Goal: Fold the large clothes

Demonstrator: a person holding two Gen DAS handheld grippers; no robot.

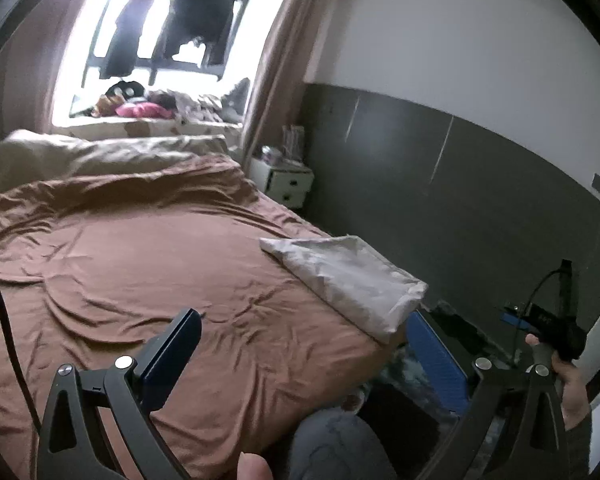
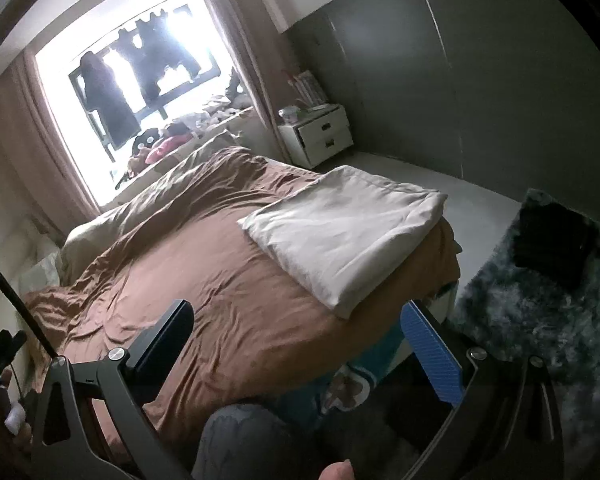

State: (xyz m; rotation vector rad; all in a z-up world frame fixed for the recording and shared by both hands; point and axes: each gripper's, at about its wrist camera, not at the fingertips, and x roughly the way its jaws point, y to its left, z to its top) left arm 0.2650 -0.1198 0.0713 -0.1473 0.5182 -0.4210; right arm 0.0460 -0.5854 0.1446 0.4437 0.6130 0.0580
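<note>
Cloth (image 2: 344, 236) lies folded at the bed (image 2: 220, 280) corner; left gripper (image 1: 304, 344) and right gripper (image 2: 296, 336) hover empty, jaws wide. Folding looks done; next likely needs another garment

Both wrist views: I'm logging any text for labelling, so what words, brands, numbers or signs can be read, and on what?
None can be read.
The books or boxes on the white nightstand: any print too small and blurred.
The folded white fabric on the bed: no print shows.
</note>
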